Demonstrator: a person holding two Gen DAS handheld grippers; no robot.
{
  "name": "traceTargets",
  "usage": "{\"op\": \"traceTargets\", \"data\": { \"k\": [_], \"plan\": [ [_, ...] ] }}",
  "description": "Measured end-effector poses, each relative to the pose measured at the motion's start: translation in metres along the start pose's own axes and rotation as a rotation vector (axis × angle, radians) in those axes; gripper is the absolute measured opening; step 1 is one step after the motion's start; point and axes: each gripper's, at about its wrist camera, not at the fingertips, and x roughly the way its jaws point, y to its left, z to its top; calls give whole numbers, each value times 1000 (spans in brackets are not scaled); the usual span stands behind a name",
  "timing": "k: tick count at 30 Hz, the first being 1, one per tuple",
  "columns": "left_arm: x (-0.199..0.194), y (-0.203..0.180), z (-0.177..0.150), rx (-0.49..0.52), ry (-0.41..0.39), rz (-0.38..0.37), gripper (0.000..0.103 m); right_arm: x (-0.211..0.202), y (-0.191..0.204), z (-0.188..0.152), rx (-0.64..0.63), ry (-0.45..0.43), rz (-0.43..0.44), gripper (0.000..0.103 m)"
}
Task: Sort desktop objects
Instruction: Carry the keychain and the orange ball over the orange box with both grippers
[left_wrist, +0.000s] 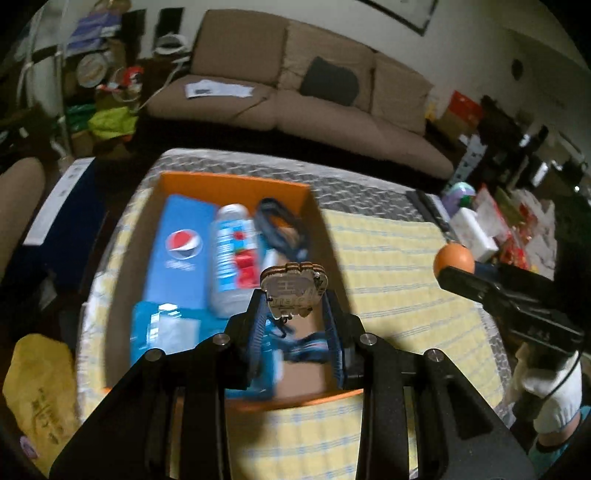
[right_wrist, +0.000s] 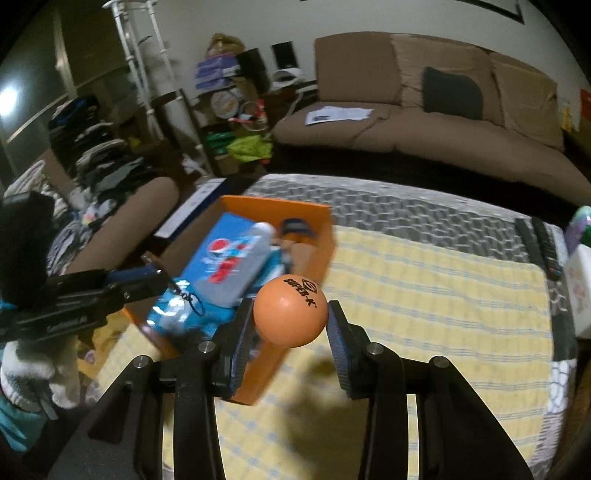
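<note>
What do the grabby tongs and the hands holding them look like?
Both tongs, left and right, are black, angular frames with silver bolts and ribbed blue pads. White gloves cover the hands, with a turquoise sleeve and a thin black cable.

Dim indoor light, room corners falling to black. Bright lamp glare (right_wrist: 8, 99) at far left of right wrist view. Soft shadow on yellow cloth (right_wrist: 424, 295) below orange ball (right_wrist: 290, 311). Box contents (left_wrist: 207, 258) smeared by motion blur. Strong fisheye bending, dark vignette at every edge
</note>
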Motion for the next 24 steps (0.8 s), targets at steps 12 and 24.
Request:
{"op": "traceTargets", "data": {
  "k": [12,24],
  "plan": [
    [8,51,-21,-28,78,34,28,73,69,-16,-33,94,40,40],
    [34,22,-38,-16,141,-37,29,93,61,-28,-58,127,-62,60]
  ]
}}
